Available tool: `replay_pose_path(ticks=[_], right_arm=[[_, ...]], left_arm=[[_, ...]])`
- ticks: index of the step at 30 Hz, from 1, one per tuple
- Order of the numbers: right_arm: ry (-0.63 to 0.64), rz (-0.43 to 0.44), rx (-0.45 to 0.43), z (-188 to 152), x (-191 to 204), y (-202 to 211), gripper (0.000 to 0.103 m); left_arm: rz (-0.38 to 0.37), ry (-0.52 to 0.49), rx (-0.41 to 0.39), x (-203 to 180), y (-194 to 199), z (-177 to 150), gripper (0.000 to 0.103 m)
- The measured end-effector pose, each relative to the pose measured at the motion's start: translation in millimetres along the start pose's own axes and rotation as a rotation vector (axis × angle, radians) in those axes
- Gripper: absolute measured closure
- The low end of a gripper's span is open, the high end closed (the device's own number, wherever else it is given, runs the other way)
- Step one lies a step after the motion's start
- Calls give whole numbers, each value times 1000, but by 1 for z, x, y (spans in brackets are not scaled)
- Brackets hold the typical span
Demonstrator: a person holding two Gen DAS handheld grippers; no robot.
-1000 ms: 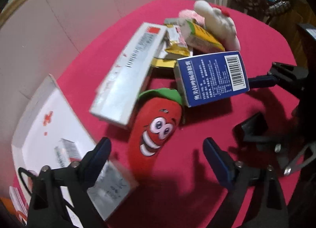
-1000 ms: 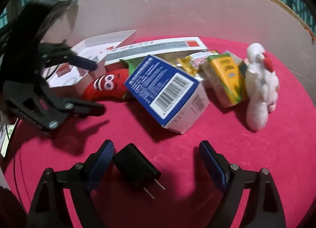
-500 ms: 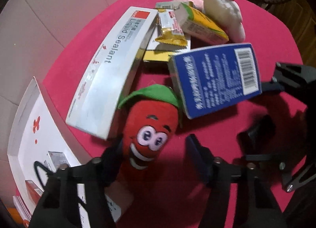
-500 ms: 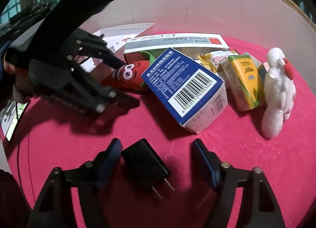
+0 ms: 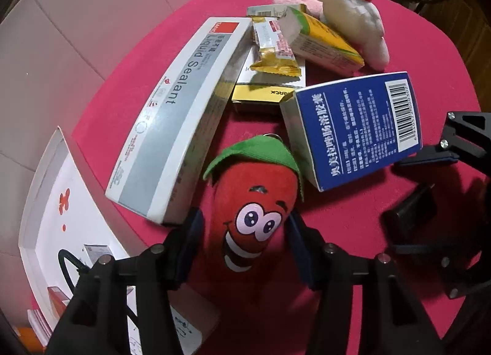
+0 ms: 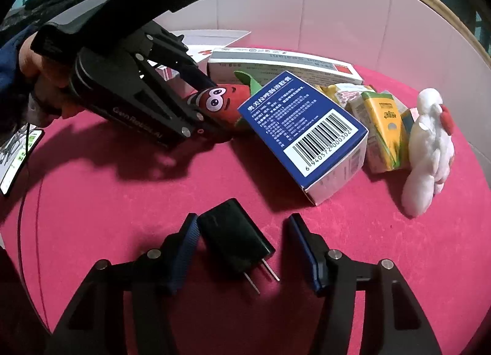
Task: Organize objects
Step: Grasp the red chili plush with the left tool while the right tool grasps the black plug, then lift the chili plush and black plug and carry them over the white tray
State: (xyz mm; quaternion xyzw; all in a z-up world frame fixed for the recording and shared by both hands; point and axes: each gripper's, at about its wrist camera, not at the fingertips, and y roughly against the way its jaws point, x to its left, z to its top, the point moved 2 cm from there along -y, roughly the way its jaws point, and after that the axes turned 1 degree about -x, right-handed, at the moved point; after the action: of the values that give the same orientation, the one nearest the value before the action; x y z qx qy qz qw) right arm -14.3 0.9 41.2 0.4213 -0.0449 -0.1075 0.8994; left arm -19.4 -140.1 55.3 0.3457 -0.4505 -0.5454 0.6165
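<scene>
A: Largest first. Round counter [image 6: 122,201] under a magenta cloth, clutter heaped at its far side.

B: Confirmed. Next by size, the long grey-and-white "Liquid Sealant" box [image 5: 184,115], lying flat, its near end just beside the red plush chili.

A: White open tray [image 5: 46,201] sits at the counter's left edge, small cartons inside; contents too small to name.

B: Blue medicine box with barcode [image 6: 302,127], tilted, one edge propped up. It lies beside the chili's green cap.

A: White plush toy with red bow [image 6: 428,146] at the far right, touching a yellow-green carton [image 6: 385,127]. A yellow snack packet [image 5: 273,51] rests on a flat yellow-and-white box.

B: Red plush chili [image 5: 254,216], face up on the cloth. Left claw [image 5: 244,232] has its two blue pads pressed against the plush's flanks: clamped on it. A hand [image 6: 40,75] holds that tool.

A: Black plug adapter [image 6: 234,239] lies on the cloth, prongs toward the camera, between the right claw's [image 6: 242,250] fingers. Jaws have just been closing. Left pad touches the adapter's side; right pad stands clear of it, cloth visible in the gap. Not yet gripped.
</scene>
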Motion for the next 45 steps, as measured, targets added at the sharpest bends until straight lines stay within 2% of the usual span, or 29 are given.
replay_pose_path(ticks=[1,3,4,7,11,15,17,21,23,25,28,32,36,39,45], right_arm=[[-1,-3,0,0,0,0,47],[-6,1,0,0,1,2,56],[-10,1,4,0,1,3,56],[-8,-18,1,-2,4,6,56],[-49,-19,-14,-5,4,14,56],[-96,-41,-46,-8,3,30,56],[-129,-78,-84,-7,1,43,56],[-234,-261,-237,2,-7,81,56],[-268,-288,-294,6,-33,109,56],[-292,-306,-355,9,-32,132,56],[-317,-313,-414,34,-24,141,56],[-322,-302,-445,53,-17,150,56],[-315,-297,-446,72,-2,142,56],[-318,-314,-449,71,4,135,56],[-323,-293,-424,80,12,123,56]], left_arm=[[7,-2,-2,-1,1,-1,49],[-2,3,-7,-3,3,-3,61],[6,1,-13,-5,5,-5,67],[58,11,-38,-9,10,-12,72],[33,176,-129,-1,30,-25,73],[51,332,-232,-5,59,-42,73],[74,399,-282,-10,78,-51,73],[106,480,-362,-38,106,-59,73],[172,511,-410,-33,115,-49,73],[247,528,-459,-32,139,-45,73],[271,554,-509,-28,161,-52,73],[300,569,-533,-21,169,-50,73],[313,591,-544,-19,163,-50,73],[318,617,-550,-14,163,-60,73],[329,668,-554,0,166,-78,73]])
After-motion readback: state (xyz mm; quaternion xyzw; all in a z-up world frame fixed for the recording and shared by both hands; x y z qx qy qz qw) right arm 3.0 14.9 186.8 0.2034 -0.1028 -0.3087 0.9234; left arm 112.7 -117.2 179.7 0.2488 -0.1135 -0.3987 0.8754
